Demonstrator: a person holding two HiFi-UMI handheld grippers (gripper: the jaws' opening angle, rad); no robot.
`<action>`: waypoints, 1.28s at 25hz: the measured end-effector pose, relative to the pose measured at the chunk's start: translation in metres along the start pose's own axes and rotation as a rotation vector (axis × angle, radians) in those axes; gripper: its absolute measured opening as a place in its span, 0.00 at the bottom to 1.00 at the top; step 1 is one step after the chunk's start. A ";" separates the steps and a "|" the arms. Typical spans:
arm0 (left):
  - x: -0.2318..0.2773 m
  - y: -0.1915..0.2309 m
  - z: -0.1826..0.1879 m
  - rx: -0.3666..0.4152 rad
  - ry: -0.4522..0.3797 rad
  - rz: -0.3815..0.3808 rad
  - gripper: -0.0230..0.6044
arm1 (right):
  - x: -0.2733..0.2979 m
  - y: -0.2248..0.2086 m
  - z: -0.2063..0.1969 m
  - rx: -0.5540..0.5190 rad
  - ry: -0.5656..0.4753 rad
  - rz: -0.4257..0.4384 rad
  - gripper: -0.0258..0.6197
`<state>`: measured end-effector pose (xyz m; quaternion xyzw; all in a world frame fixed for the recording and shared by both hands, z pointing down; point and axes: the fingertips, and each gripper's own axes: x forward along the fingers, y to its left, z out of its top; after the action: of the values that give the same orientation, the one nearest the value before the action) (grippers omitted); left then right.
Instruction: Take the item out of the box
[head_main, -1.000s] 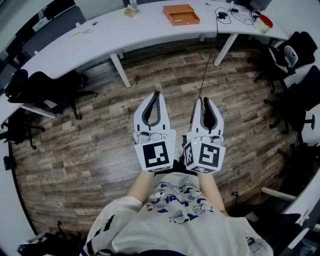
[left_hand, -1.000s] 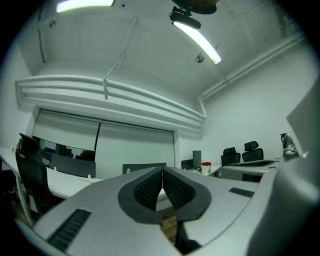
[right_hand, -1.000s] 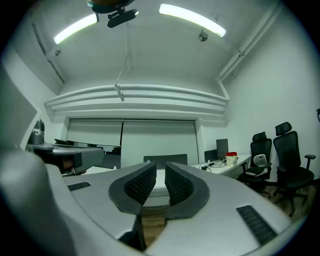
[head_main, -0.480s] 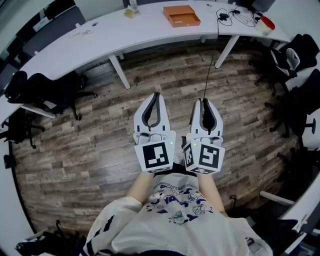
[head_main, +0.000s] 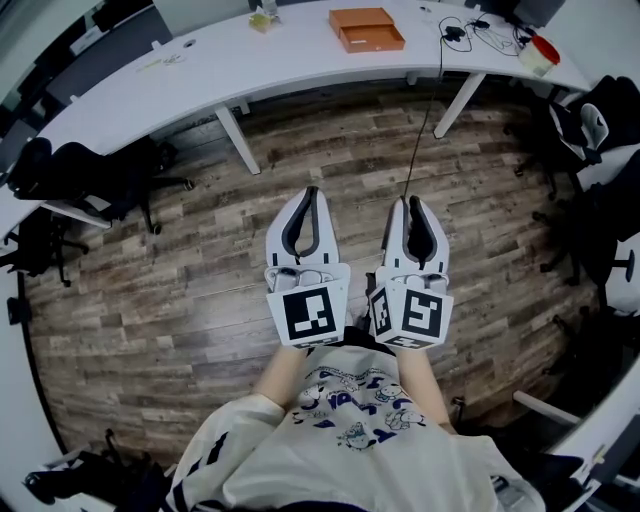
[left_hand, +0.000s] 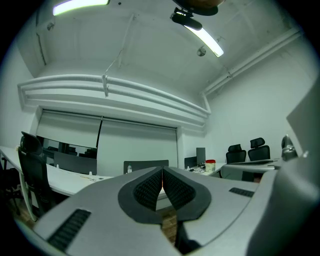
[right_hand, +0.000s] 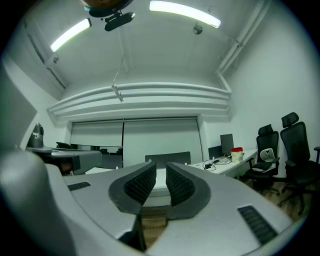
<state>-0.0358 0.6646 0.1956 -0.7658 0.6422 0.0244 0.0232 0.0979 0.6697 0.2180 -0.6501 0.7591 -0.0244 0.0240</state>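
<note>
Fig.: Start of task, head view plus both gripper views. The L gripper (head_main: 309, 192) and R gripper (head_main: 412, 200) are held level and side by side in front of the person's torso, over the wood floor (head_main: 200, 300). Both point toward the curved white desk (head_main: 290, 62).

L gripper: jaws pressed together at the tips, nothing betw. them. R gripper: drawn in as narrow as it goes, only a thin slit betw. the pads, also empty.

The orange box (head_main: 367, 28) sits on the desk well ahead of both claws, approx. in line w/ the gap betw. them and far out of reach. It shows as two orange parts, perhaps tray and lid. The item inside is too small to make out.

A black cable (head_main: 418, 130) hangs off the desk edge ahead of the R gripper. A red-lidded tub (head_main: 543, 50) stands ahead and well to that claw's right.

Judgement: the claws are prob. carried closed and parallel because nothing needs gripping yet. The task proper is not begun. The next move likely calls for closing the gap to the desk, then opening one claw over the box
</note>
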 end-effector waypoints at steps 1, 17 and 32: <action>0.001 -0.001 -0.001 0.001 0.006 0.003 0.07 | 0.002 -0.002 -0.001 0.003 0.003 0.003 0.15; 0.047 0.001 -0.015 -0.013 0.032 0.000 0.07 | 0.044 -0.017 -0.011 0.010 0.027 -0.020 0.15; 0.175 0.025 -0.011 -0.022 0.012 -0.057 0.07 | 0.165 -0.032 0.003 0.007 0.010 -0.071 0.15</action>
<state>-0.0299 0.4880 0.1943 -0.7842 0.6198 0.0262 0.0117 0.1044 0.5014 0.2164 -0.6765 0.7355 -0.0314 0.0215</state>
